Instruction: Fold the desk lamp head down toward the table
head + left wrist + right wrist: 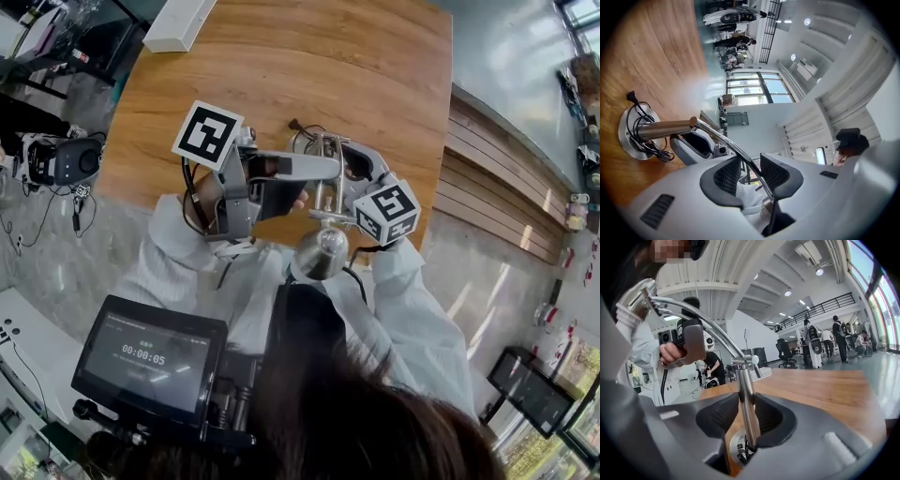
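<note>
A chrome desk lamp stands on the wooden table [281,66]. Its round base [633,133] carries a coiled black cord [640,112]. In the right gripper view my right gripper [746,418] is shut on the upright post [744,390], low down near the base [738,448]. A thin curved arm [703,322] rises from the post top to the lamp head [635,298], which hangs over the table's near edge [323,251]. My left gripper [750,176] is open round that thin arm [726,143], which runs between its pads close to the right one.
A white box [178,23] lies at the table's far left corner. A screen device [150,361] sits low at the left, off the table. People and office chairs [813,345] are far off in the hall.
</note>
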